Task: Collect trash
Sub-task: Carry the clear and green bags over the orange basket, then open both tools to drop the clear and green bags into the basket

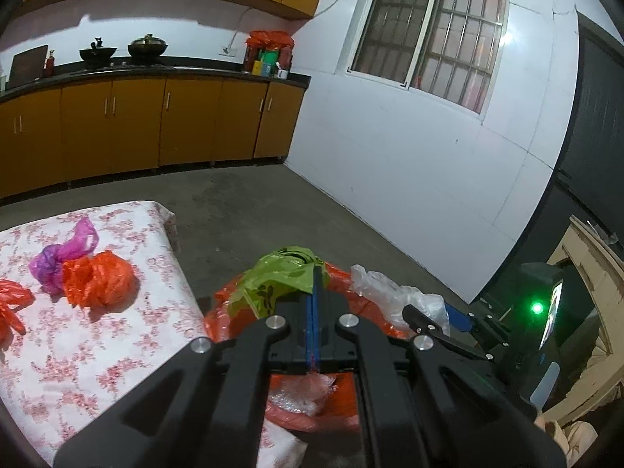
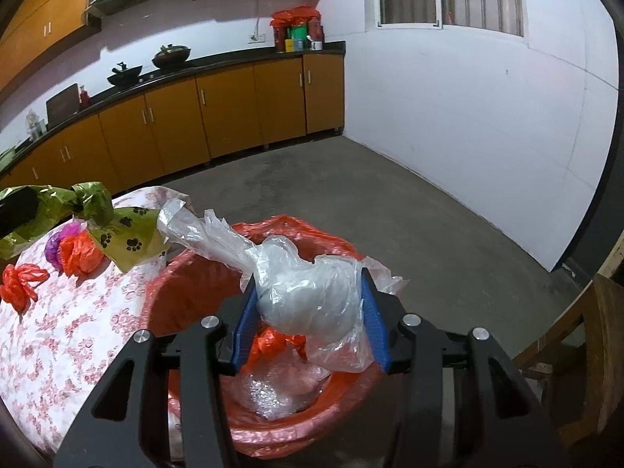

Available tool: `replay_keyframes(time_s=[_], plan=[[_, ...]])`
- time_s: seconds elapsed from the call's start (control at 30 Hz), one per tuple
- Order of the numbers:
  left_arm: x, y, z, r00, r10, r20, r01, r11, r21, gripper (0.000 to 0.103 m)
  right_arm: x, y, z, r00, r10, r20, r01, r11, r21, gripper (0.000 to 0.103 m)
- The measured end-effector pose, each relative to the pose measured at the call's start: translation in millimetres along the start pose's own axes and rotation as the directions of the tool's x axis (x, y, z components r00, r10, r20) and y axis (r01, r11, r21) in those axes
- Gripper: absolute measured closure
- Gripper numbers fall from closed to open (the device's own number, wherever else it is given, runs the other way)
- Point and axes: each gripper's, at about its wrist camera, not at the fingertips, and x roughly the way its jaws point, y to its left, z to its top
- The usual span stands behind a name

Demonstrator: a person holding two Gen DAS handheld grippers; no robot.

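My left gripper is shut on a green paw-print bag and holds it over the bin lined with an orange bag. The green bag also shows in the right wrist view. My right gripper is shut on a clear plastic bag above the orange-lined bin, which holds clear and orange trash. On the floral table lie an orange bag, a purple bag and another orange bag.
The bin stands at the table's right edge on a grey concrete floor. Yellow kitchen cabinets line the far wall. A wooden chair stands at the right. A white wall with a barred window is beyond.
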Motion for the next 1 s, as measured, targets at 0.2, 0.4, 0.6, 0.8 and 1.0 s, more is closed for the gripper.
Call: replay_keyframes(time_s=[0.2, 0.4, 0.6, 0.8, 1.0], plan=[[18.8, -3.6, 0.9, 1.0, -0.011, -0.017, 0.011, 1.0, 0.012, 0.101, 5.4, -4.7, 0.7, 1.0, -0.002, -0.005, 0.002, 1.0, 0.015, 0.054], [35.5, -5.6, -0.5, 0.999, -0.016, -0.041, 0.016, 1.0, 0.007, 0.101, 11.5, -10.4, 1.7, 1.0, 0.006, -0.009, -0.006, 1.0, 0.027, 0.054], [53.0, -5.6, -2.6, 0.997, -0.024, -0.07, 0.024, 1.0, -0.002, 0.101, 18.5, -14.3, 3.0, 1.0, 0.021, -0.017, -0.02, 0.999, 0.043, 0.054], [67.9, -5.0, -8.2, 0.994, -0.043, -0.103, 0.042, 0.999, -0.013, 0.101, 26.4, -22.3, 1.3, 0.998, 0.051, -0.031, -0.048, 0.996, 0.071, 0.053], [82.1, -5.3, -17.4, 0.987, -0.06, -0.148, 0.059, 0.998, -0.01, 0.1, 29.3, -28.7, -0.1, 0.996, 0.083, -0.036, -0.08, 0.993, 0.082, 0.046]])
